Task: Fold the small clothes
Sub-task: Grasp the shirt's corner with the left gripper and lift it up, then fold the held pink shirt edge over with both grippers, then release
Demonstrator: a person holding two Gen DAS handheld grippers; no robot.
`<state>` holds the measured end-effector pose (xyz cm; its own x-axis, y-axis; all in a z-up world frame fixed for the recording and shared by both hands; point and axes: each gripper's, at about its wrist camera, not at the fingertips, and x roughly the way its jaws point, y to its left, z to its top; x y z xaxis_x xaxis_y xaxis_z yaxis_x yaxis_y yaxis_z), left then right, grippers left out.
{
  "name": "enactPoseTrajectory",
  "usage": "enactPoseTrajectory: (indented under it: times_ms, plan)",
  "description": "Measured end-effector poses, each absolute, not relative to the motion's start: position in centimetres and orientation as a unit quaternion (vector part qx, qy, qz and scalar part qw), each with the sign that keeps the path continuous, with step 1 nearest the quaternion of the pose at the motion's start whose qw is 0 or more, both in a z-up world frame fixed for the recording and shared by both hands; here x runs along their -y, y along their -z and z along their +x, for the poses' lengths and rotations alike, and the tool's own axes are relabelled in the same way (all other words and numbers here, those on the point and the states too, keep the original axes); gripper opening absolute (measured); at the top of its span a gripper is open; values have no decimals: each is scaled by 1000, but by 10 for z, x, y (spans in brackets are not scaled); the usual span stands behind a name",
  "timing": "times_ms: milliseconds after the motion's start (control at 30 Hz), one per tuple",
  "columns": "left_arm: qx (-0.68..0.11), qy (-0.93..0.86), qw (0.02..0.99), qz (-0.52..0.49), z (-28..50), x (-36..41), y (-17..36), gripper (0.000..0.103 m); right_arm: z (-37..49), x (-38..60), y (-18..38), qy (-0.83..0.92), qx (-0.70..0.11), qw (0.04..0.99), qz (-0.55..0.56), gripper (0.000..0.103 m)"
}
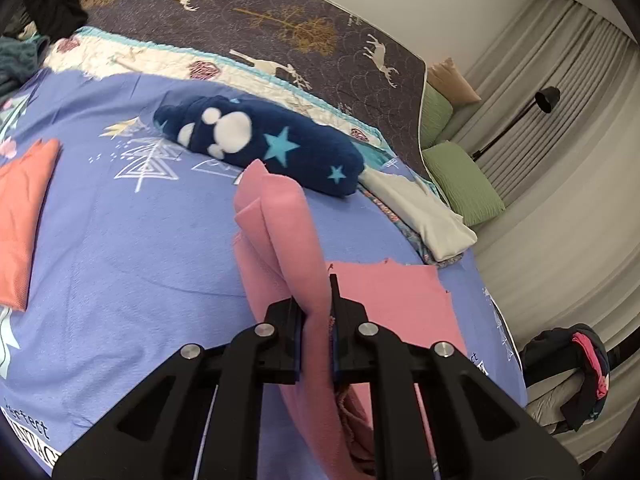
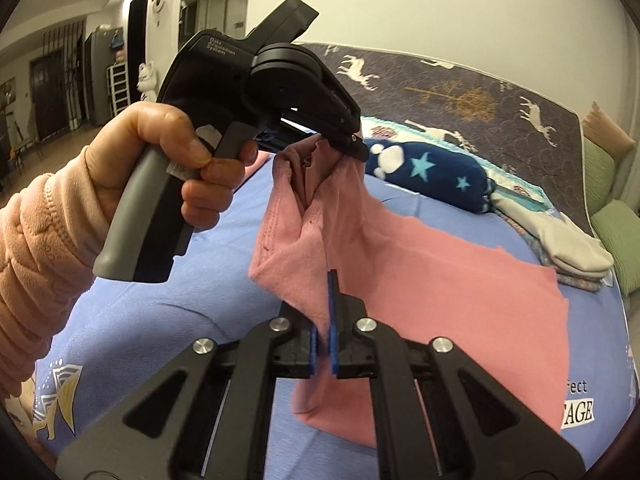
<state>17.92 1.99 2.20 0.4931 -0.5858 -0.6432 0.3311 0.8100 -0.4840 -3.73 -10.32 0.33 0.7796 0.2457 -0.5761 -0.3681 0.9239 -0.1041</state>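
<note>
A pink garment (image 1: 392,296) (image 2: 440,264) is lifted off the blue bedsheet (image 1: 140,248) by one edge. My left gripper (image 1: 318,312) is shut on a bunched fold of it. In the right wrist view the left gripper (image 2: 354,146) hangs above the bed, held by a hand in a peach sleeve (image 2: 36,232), with pink cloth draping from its tip. My right gripper (image 2: 323,332) is shut on another part of the same edge, lower and nearer. The rest of the garment lies spread on the sheet to the right.
A rolled navy fleece with stars (image 1: 272,144) (image 2: 432,172) lies behind the garment. A folded orange piece (image 1: 20,216) sits at the left, folded white and patterned clothes (image 1: 424,216) (image 2: 568,252) at the right. Green pillows (image 1: 460,180) and a dark clothes pile (image 1: 56,4) border the bed.
</note>
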Motion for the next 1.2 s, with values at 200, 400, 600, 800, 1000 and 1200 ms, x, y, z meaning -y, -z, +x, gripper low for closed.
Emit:
enactPoseTrajectory:
  times_ms: [200,400,600,800,1000,1200]
  plan:
    - [-421,273,854,-136,175,15,-36,10,-50,134,-10,-147,-279,945,-85,4]
    - [-420,291,853,-110,168,70,-48,9,-58,167,-15,-126,-271,952,-63,4]
    - [-426,316,844,-78,162,129,-47,9,-68,214,-16,-97,-268,958,-31,4]
    - [-445,336,829,-40,158,194,-33,9,-79,262,-9,-69,-282,957,17,4]
    - [-464,341,818,6,151,240,-11,9,-82,294,6,-60,-299,950,68,4]
    - [-482,338,808,33,147,264,11,9,-84,315,22,-58,-322,938,116,4]
